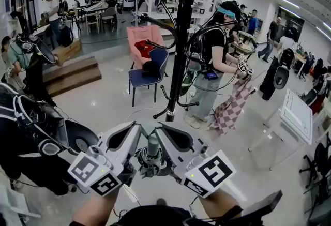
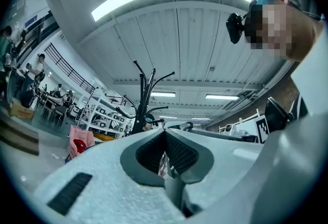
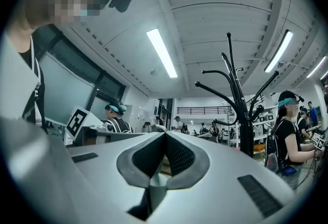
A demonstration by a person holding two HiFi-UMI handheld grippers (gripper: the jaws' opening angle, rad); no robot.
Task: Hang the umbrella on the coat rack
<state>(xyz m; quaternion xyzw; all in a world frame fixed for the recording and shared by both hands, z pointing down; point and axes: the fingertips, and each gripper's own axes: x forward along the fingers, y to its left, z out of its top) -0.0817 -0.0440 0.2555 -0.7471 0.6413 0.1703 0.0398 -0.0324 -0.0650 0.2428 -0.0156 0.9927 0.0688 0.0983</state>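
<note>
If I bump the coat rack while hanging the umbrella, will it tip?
Probably wobbles: the coat rack is a tall thin pole on a few small curved feet. On that glossy floor it may slide rather than tip outright.

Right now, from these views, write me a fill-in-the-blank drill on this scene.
The coat rack is ___ in colour. The chair before the pink armchair is ___. The umbrella sits between the left tongs and right tongs, not yet on the ___. The cloth a person holds beyond it is ___.
Missing: black; blue; rack; checkered.
</note>
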